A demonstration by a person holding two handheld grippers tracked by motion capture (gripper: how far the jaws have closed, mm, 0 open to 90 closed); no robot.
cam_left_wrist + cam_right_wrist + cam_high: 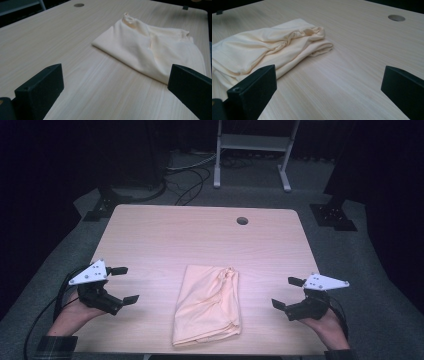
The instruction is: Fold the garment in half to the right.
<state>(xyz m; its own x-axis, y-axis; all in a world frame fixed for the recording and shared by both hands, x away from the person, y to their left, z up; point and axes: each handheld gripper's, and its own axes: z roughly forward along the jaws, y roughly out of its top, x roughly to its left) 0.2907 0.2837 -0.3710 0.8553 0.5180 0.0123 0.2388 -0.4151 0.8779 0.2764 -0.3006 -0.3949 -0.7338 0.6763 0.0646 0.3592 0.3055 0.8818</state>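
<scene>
Two spread-jawed tools, left gripper and right gripper, flank the folded cloth lying lengthwise between them on the tabletop, roughly equidistant.

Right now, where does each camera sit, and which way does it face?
High view: above the person's side, looking forward and down at the folded cream cloth garment; both hands, left tongs, right tongs.
Left gripper view: on the left tongs, facing the garment.
Right gripper view: on the right tongs, facing it.
All share the garment and the pale wooden table.
</scene>
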